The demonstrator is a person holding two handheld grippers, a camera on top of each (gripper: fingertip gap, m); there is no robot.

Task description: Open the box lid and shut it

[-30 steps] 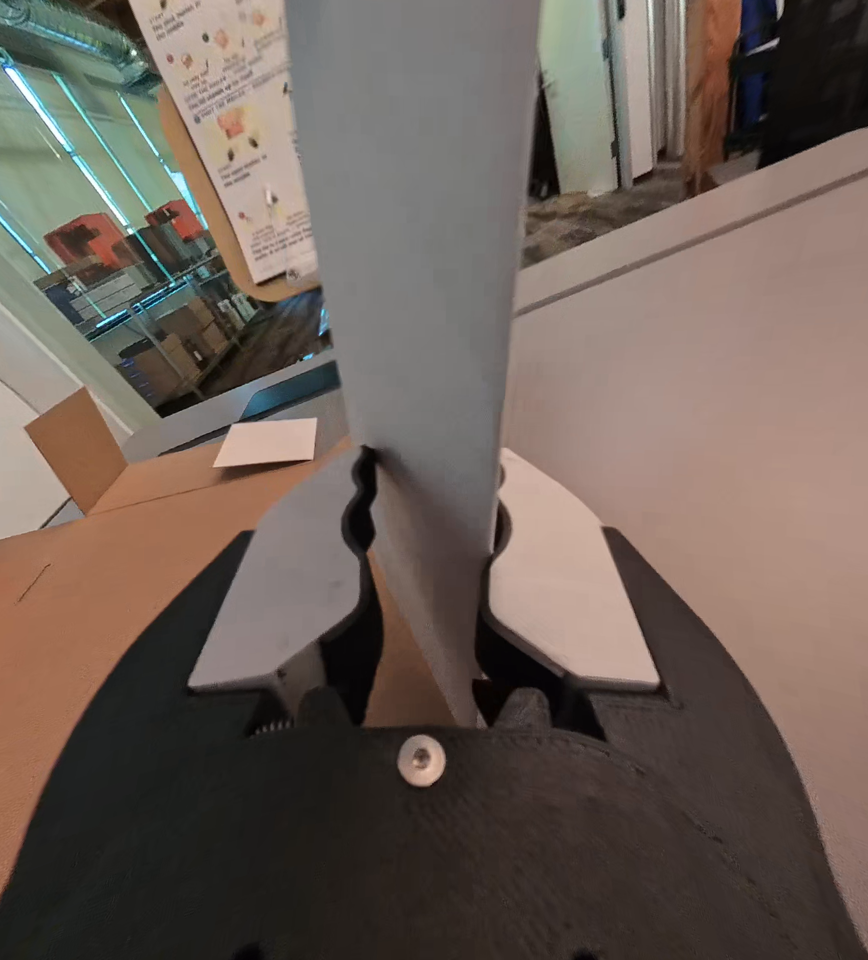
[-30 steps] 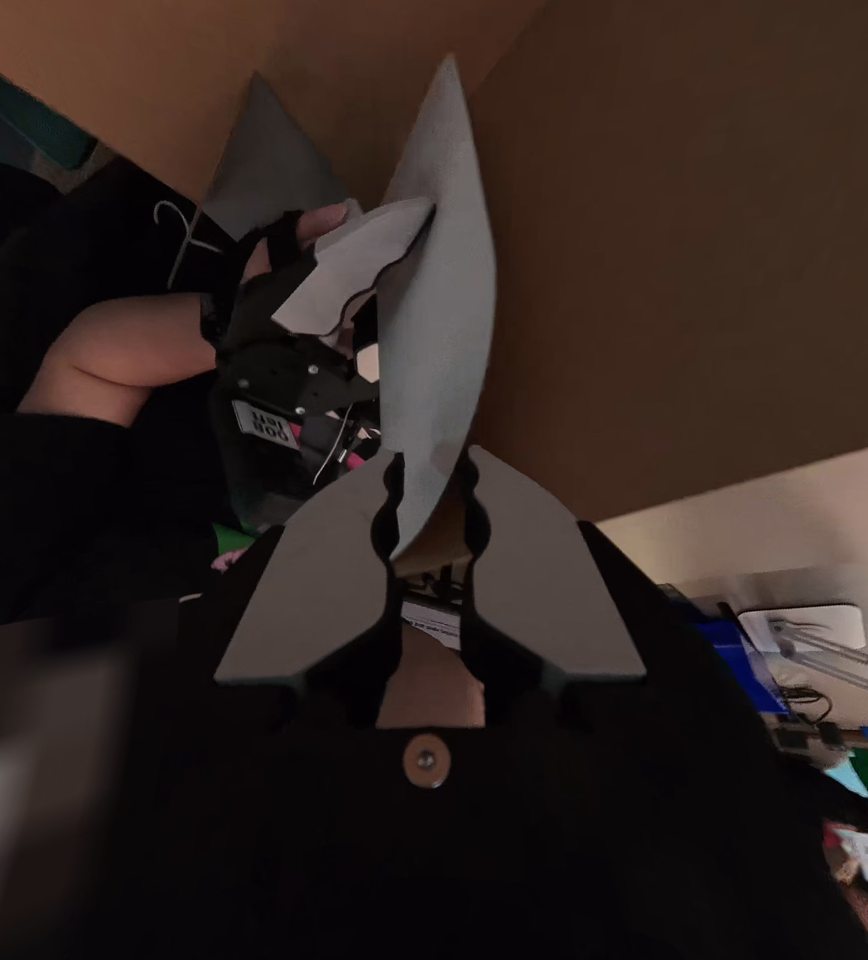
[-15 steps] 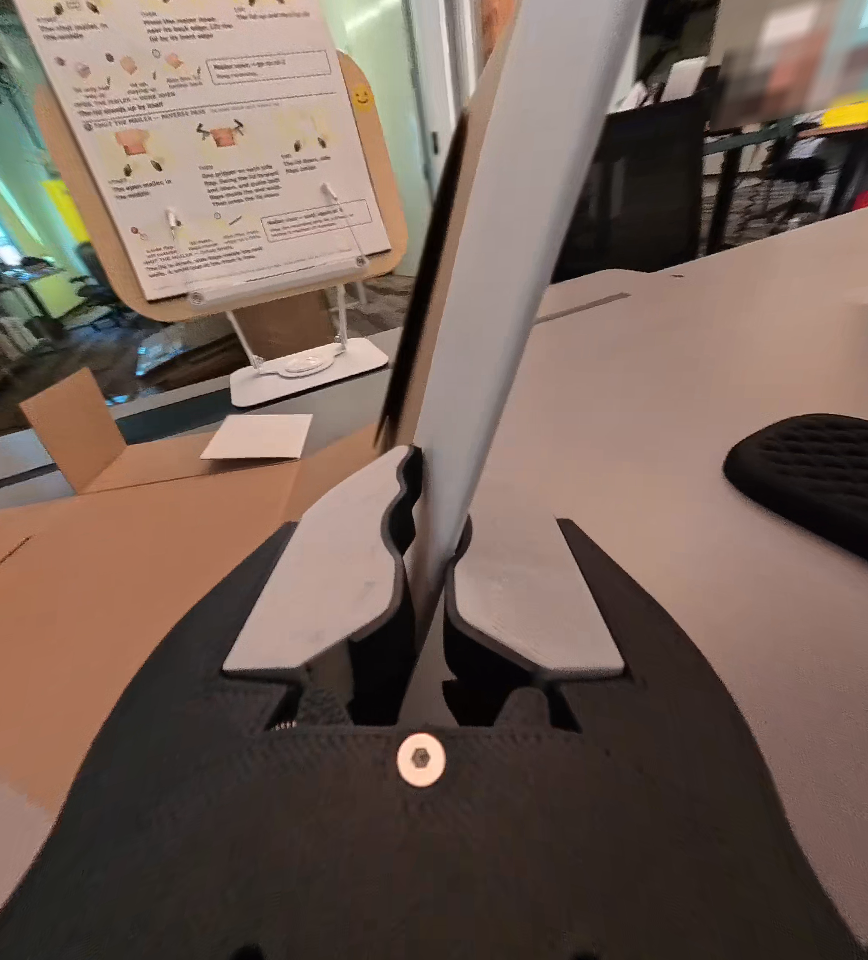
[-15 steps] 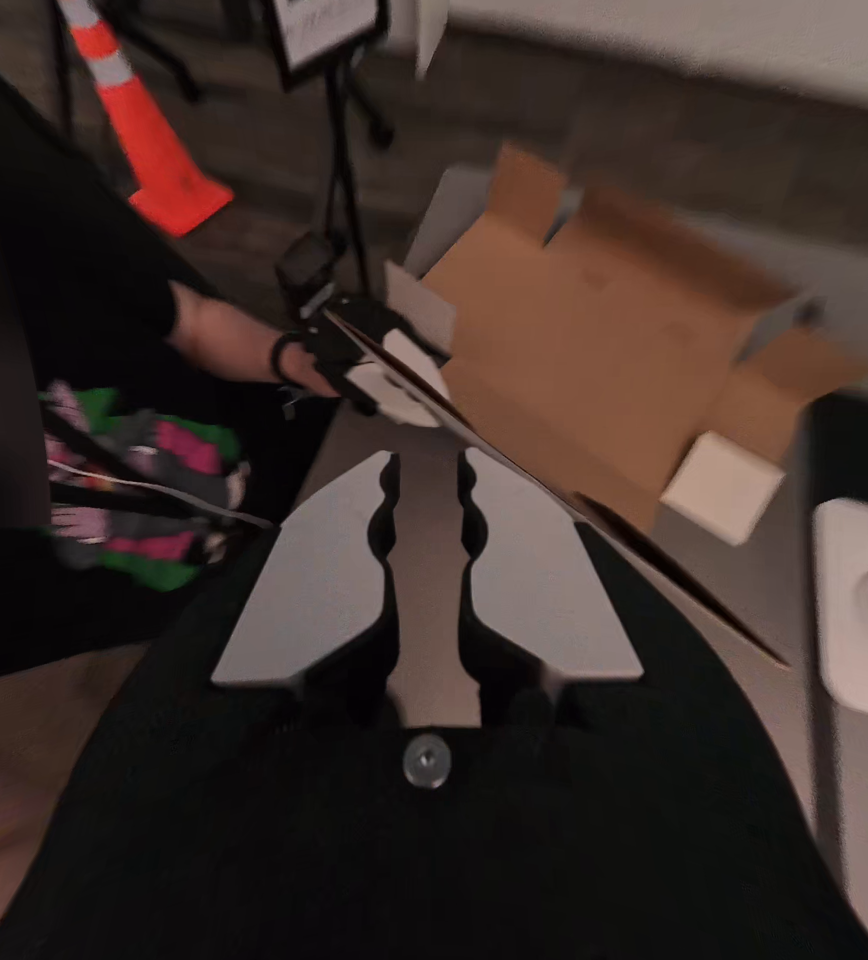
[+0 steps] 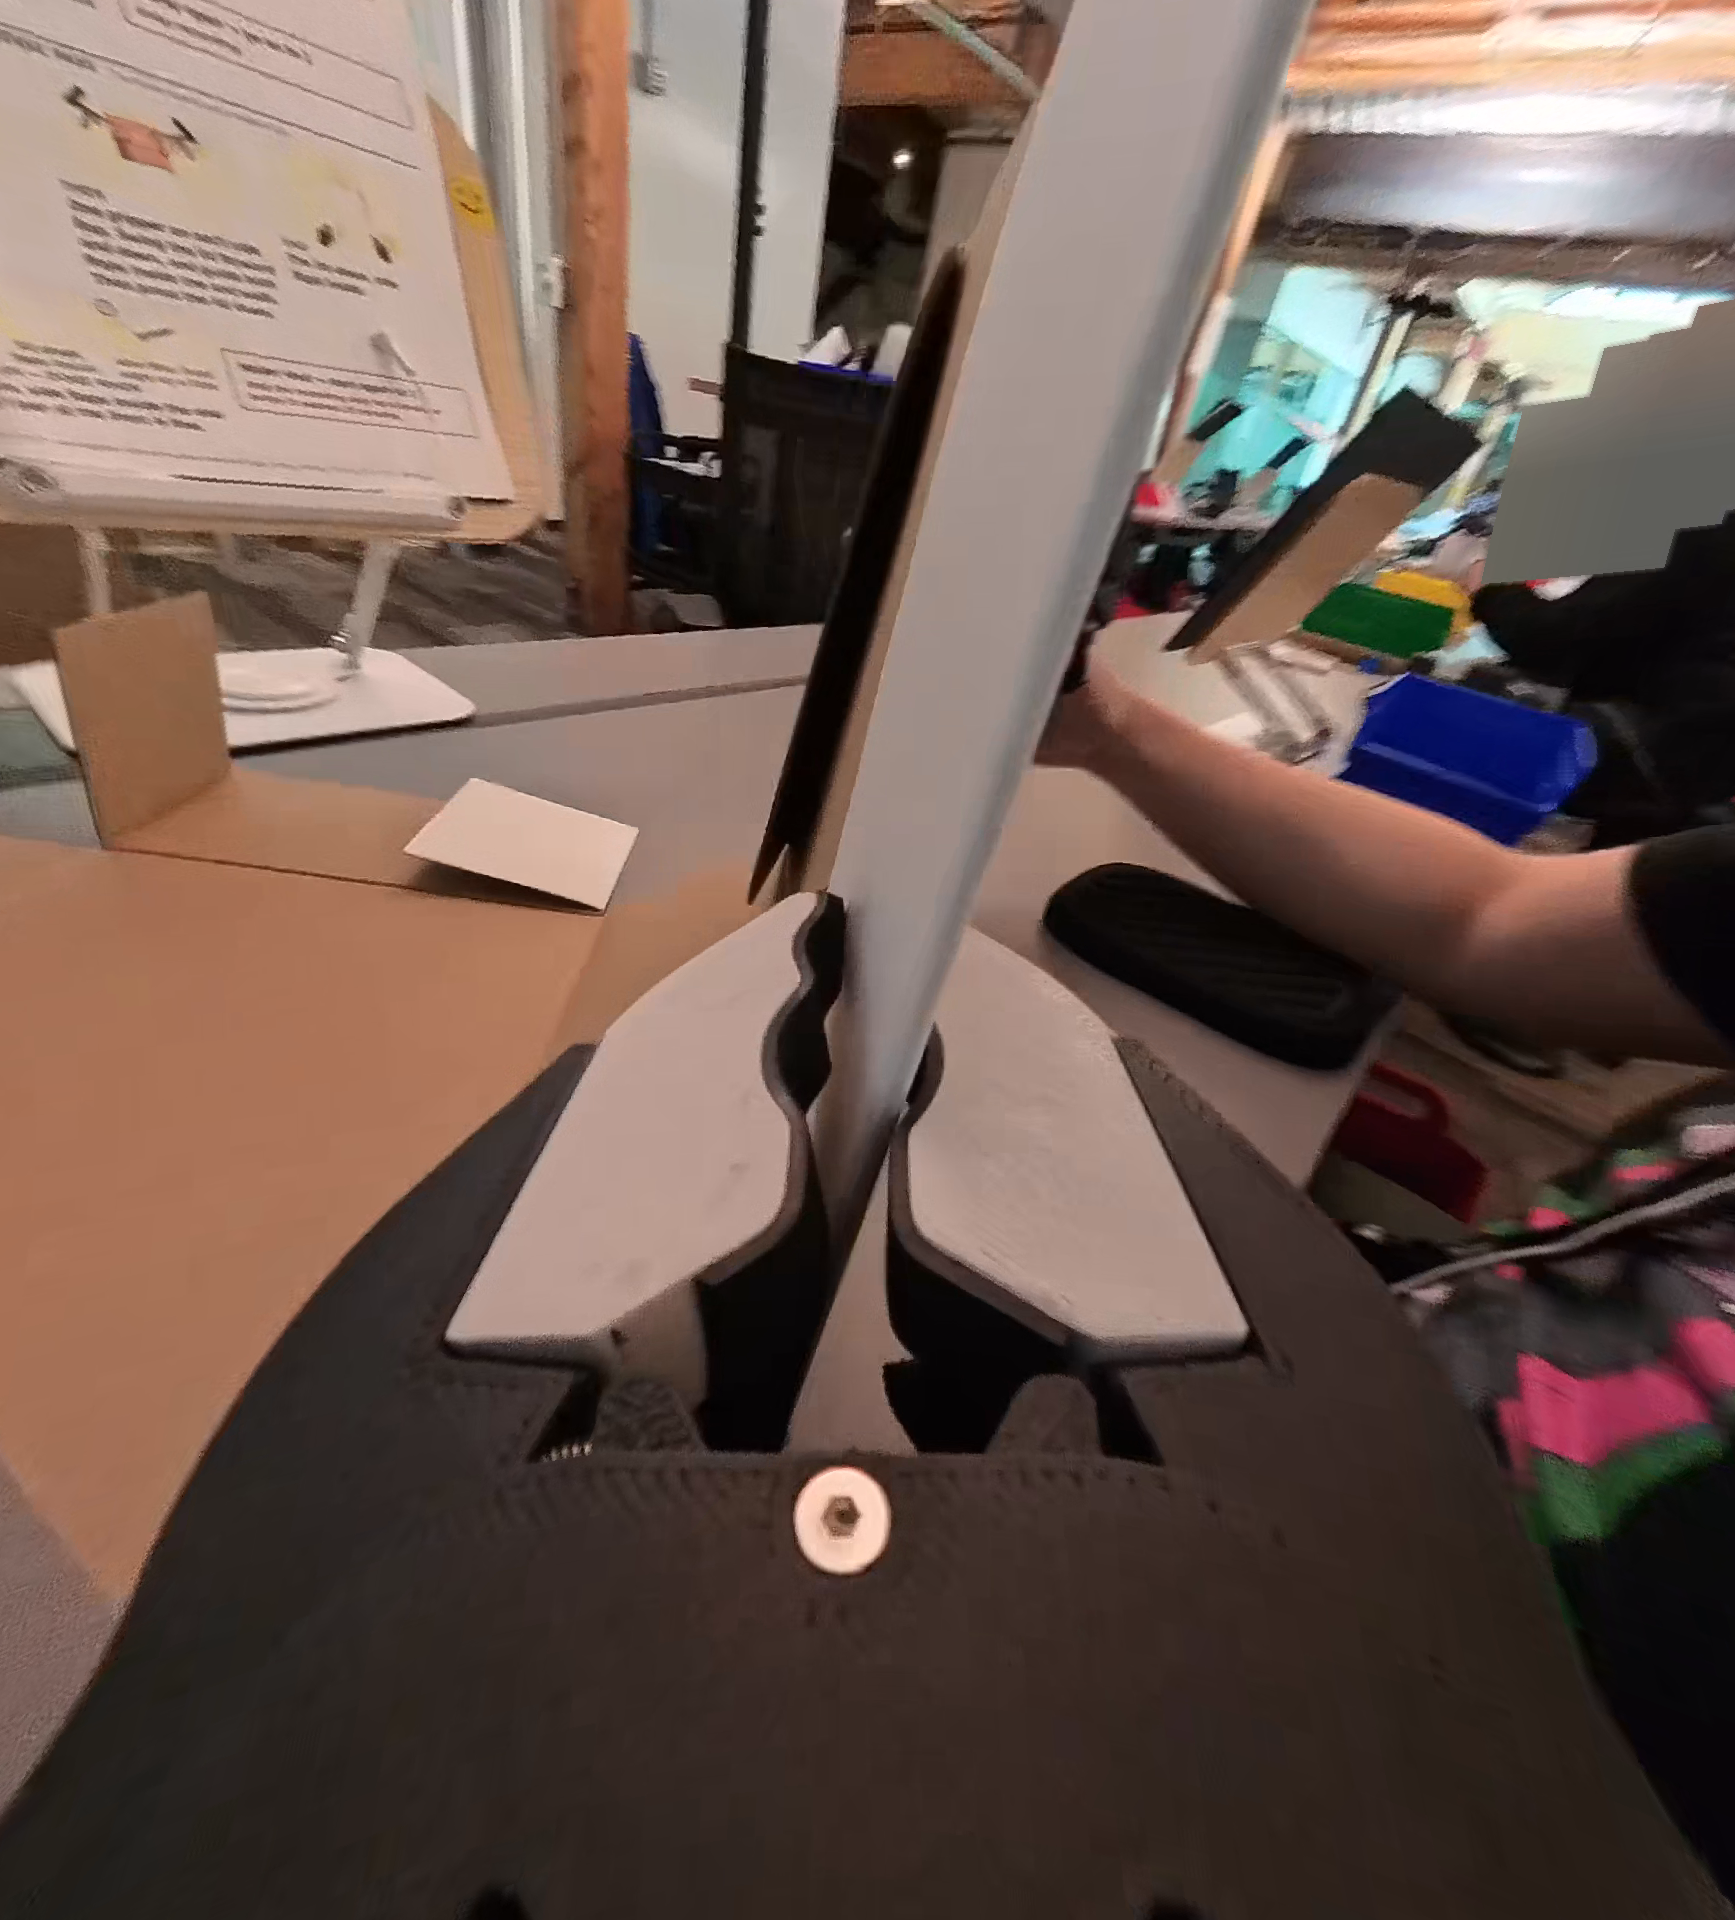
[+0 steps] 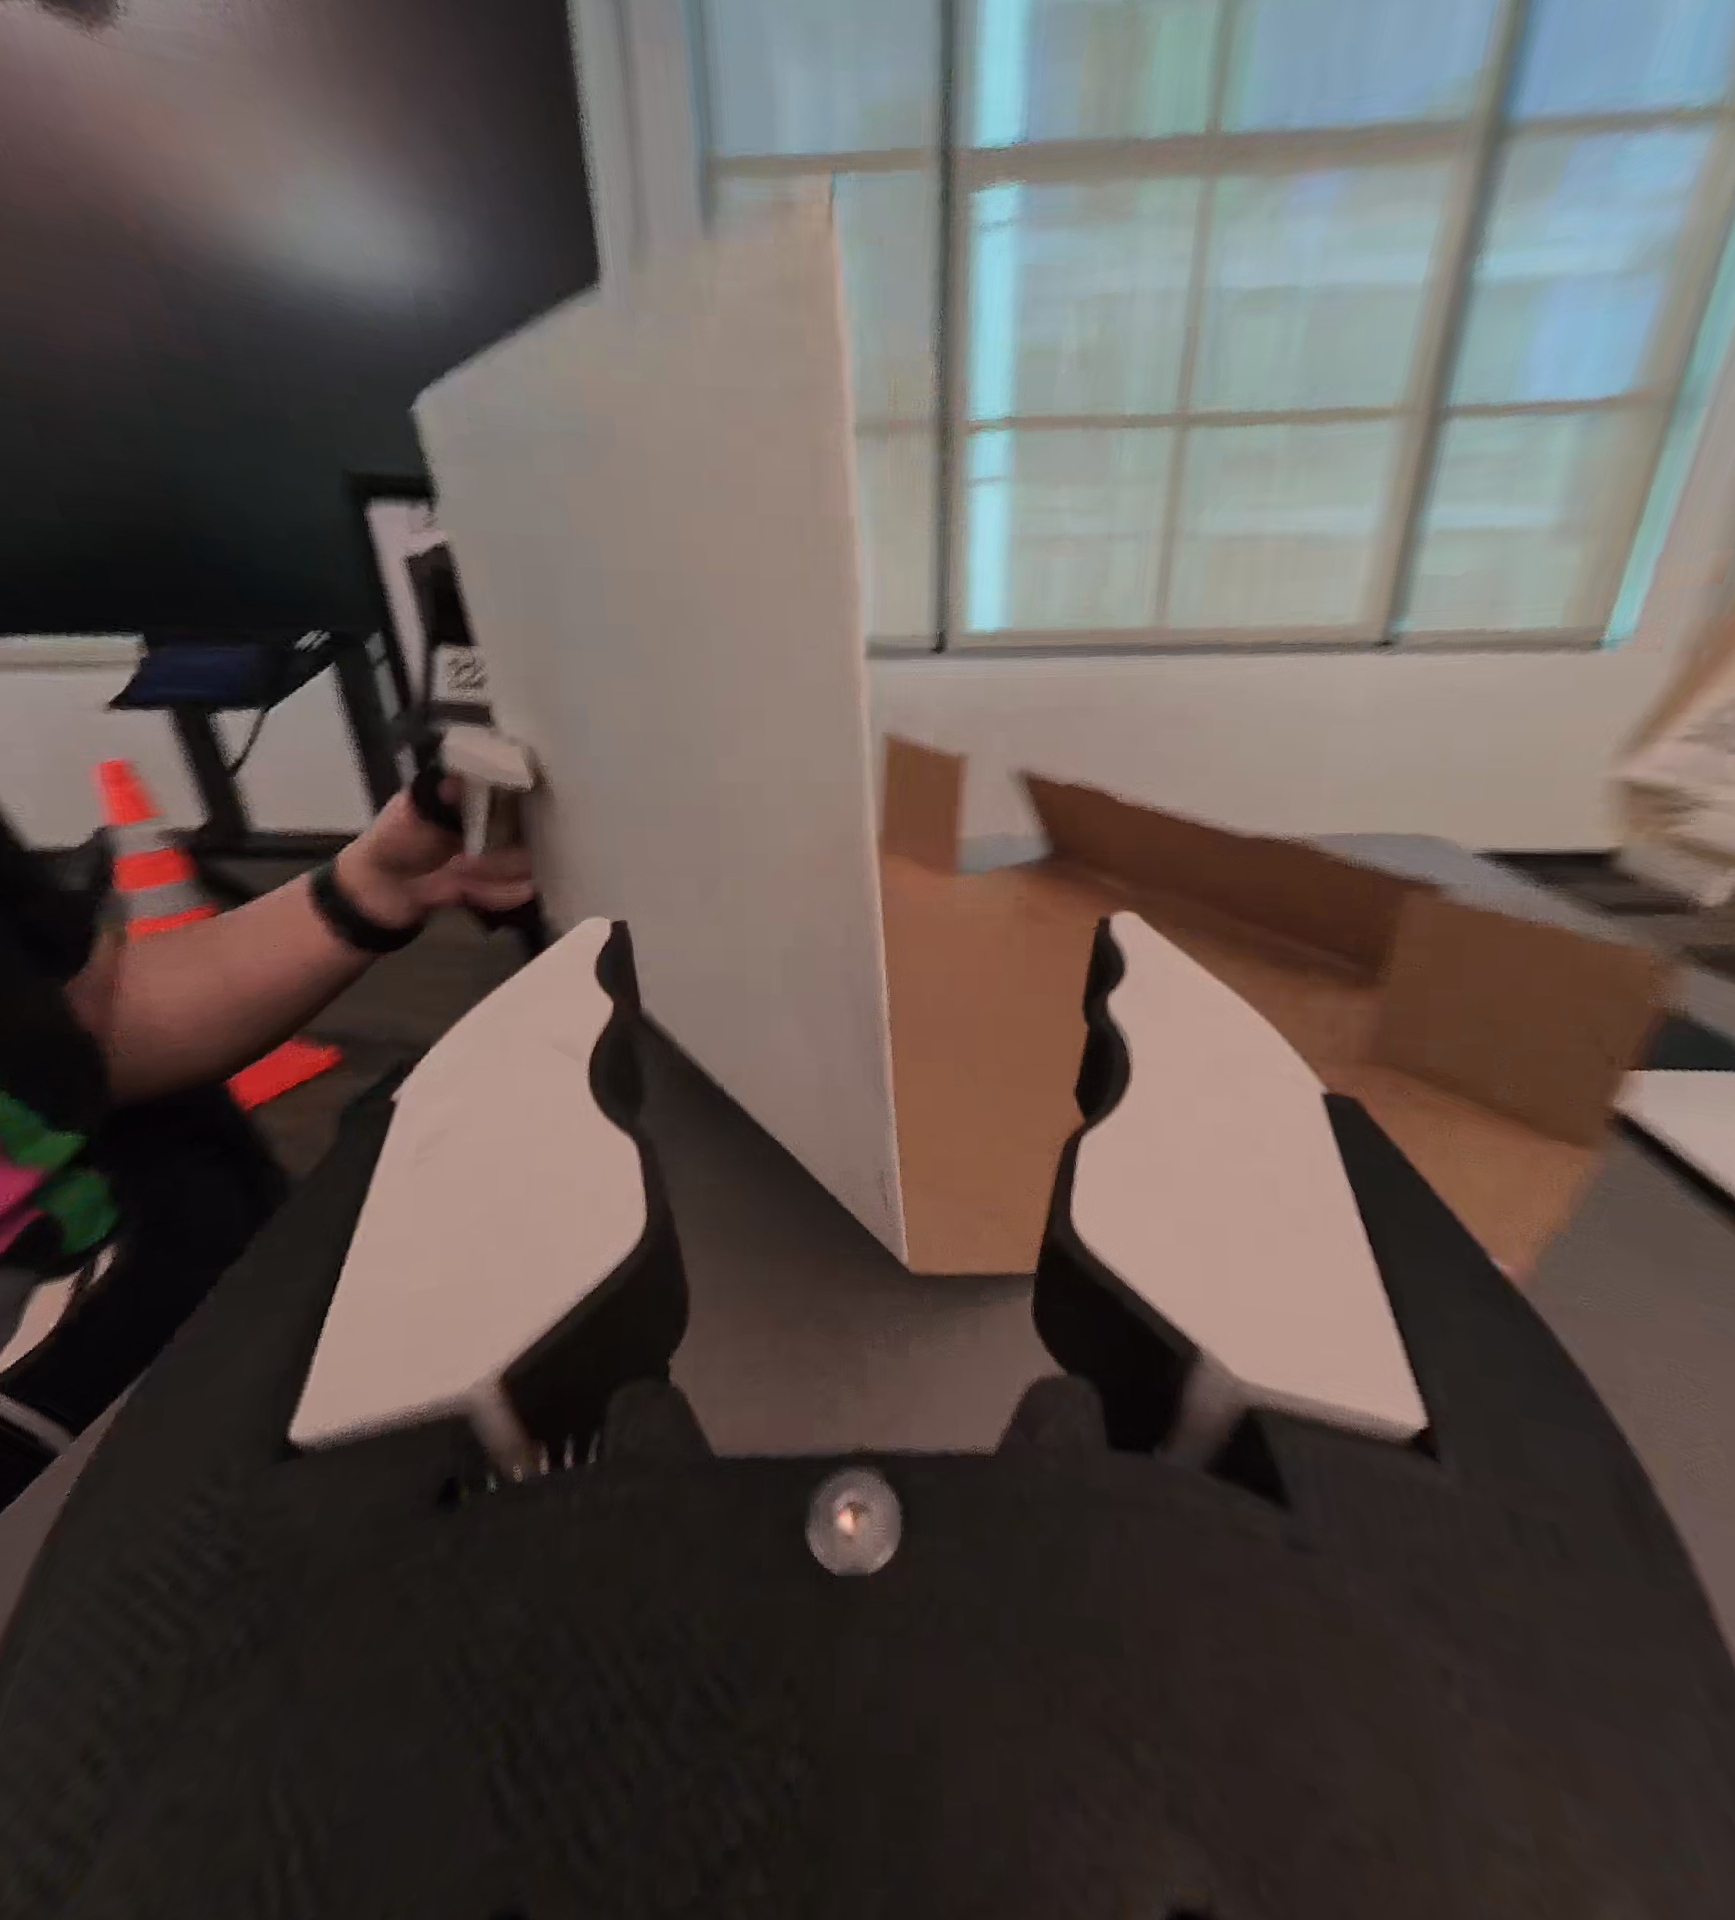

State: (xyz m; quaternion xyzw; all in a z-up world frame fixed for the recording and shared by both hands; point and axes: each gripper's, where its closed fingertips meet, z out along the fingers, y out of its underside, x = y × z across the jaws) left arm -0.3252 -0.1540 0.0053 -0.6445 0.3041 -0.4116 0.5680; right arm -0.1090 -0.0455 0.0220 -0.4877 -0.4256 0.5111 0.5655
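Observation:
The brown cardboard box [image 5: 219, 1091] lies open on the grey table. Its white lid [image 5: 1008, 520] stands nearly upright. My left gripper [image 5: 873, 935] is shut on the lid's lower edge. In the right wrist view my right gripper [image 6: 858, 935] is open; the lid's [image 6: 697, 675] near edge stands between its fingers, unclamped. The left gripper [image 6: 473, 790] shows there in a hand at the lid's far edge. The box body [image 6: 1258, 987] lies behind the lid.
An instruction board on a white stand [image 5: 167, 260] is at the back left. A black padded rest [image 5: 1216, 956] lies on the table to the right, under a person's forearm [image 5: 1362, 831]. A blue bin [image 5: 1465, 748] and an orange cone [image 6: 141, 852] stand off the table.
My right gripper has let go of the lid and opened wide. The lid has swung up from the box to nearly upright. My left gripper stays shut on it.

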